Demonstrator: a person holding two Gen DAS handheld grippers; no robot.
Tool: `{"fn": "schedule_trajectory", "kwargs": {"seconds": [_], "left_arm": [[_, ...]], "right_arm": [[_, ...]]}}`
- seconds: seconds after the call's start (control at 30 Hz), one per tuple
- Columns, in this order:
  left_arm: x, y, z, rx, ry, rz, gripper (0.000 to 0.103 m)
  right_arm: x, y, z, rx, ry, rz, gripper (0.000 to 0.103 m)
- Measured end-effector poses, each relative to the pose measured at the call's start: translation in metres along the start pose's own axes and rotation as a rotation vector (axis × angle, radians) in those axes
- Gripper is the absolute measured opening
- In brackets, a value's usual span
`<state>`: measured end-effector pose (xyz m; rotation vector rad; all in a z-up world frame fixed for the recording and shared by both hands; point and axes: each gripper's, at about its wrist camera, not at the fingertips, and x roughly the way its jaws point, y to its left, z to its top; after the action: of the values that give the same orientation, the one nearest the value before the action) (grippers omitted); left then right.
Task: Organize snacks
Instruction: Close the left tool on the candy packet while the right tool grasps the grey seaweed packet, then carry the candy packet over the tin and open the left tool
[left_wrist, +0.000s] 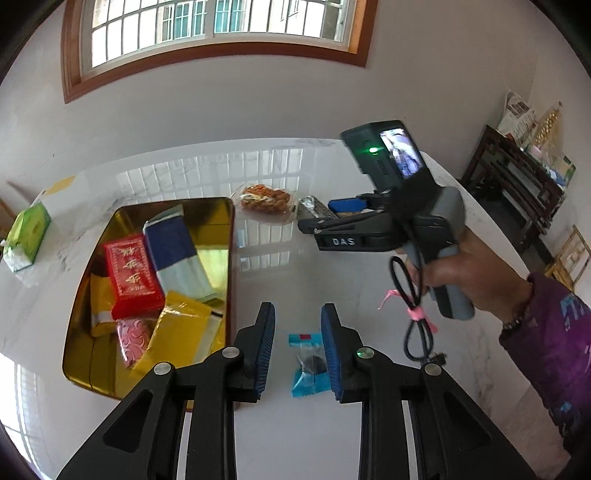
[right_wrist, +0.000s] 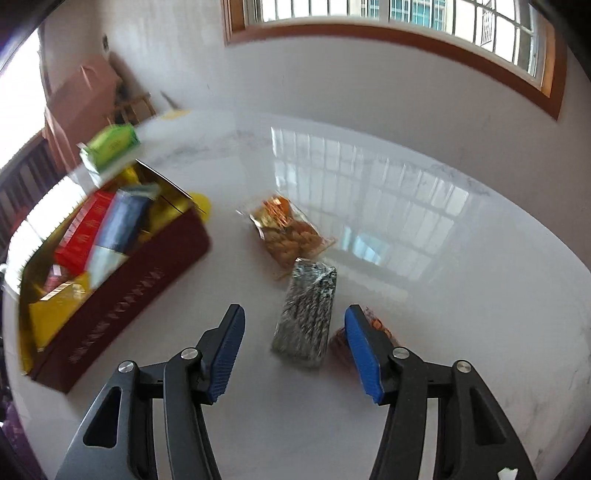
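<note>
A dark red tin (left_wrist: 221, 206) with a gold lining holds a red box (left_wrist: 131, 277), a blue-and-white pack (left_wrist: 173, 251), gold packs and a pink one. My left gripper (left_wrist: 298, 307) hangs open over the white table, just right of the tin. A small blue wrapped snack (left_wrist: 308, 363) lies on the table between its fingers, ungripped. My right gripper (right_wrist: 295, 310) is open above a silver speckled pack (right_wrist: 306, 314) that lies flat between its fingers. Beyond it is a clear bag of orange-brown snacks (right_wrist: 288, 232). An orange packet (right_wrist: 376, 325) peeks out behind the right finger.
A green box (left_wrist: 29, 232) sits on a white-and-yellow box at the table's far left. The tin's long side wall (right_wrist: 122, 306) faces the right gripper. A hand and purple sleeve (left_wrist: 546, 332) hold the right gripper (left_wrist: 321, 216). Dark wooden furniture (left_wrist: 517, 177) stands past the table's right edge.
</note>
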<state>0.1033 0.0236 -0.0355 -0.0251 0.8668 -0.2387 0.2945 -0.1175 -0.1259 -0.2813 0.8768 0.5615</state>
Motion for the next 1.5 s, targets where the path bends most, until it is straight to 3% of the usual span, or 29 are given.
{"fn": "schedule_trajectory", "kwargs": {"seconds": [0.13, 0.27, 0.47, 0.6, 0.73, 0.8, 0.87, 1.07, 1.13, 1.2, 1.5], "left_arm": [[0.004, 0.011, -0.005, -0.028, 0.021, -0.021, 0.027], [0.007, 0.000, -0.007, 0.023, 0.058, -0.053, 0.027], [0.016, -0.026, -0.011, 0.097, 0.103, -0.075, 0.028], [0.036, -0.036, -0.015, 0.125, 0.183, -0.049, 0.034], [0.051, -0.038, -0.017, 0.119, 0.219, -0.002, 0.044], [0.058, -0.040, -0.019, 0.133, 0.223, 0.010, 0.065], [0.065, -0.041, -0.021, 0.134, 0.231, 0.045, 0.067], [0.085, -0.034, -0.026, 0.082, 0.274, 0.010, 0.067], [0.088, -0.033, -0.028, 0.067, 0.276, -0.011, 0.061], [0.092, -0.033, -0.031, 0.071, 0.287, -0.011, 0.029], [0.074, -0.032, -0.027, 0.013, 0.209, -0.059, 0.028]], "right_arm": [[0.011, 0.007, 0.011, -0.056, 0.050, -0.041, 0.041], [0.021, 0.016, 0.015, -0.127, 0.113, -0.087, 0.025], [-0.006, 0.017, -0.001, -0.119, 0.069, -0.090, 0.025], [-0.060, -0.001, -0.038, -0.017, -0.018, -0.084, 0.025], [-0.116, -0.030, -0.096, 0.083, -0.055, -0.144, 0.025], [-0.140, -0.048, -0.128, 0.140, -0.057, -0.185, 0.025], [-0.157, -0.065, -0.147, 0.183, -0.054, -0.219, 0.025], [-0.190, -0.110, -0.204, 0.323, -0.062, -0.315, 0.025], [-0.192, -0.125, -0.218, 0.385, -0.058, -0.327, 0.025], [-0.192, -0.138, -0.229, 0.423, -0.054, -0.347, 0.025], [-0.185, -0.174, -0.249, 0.537, -0.058, -0.369, 0.024]]}}
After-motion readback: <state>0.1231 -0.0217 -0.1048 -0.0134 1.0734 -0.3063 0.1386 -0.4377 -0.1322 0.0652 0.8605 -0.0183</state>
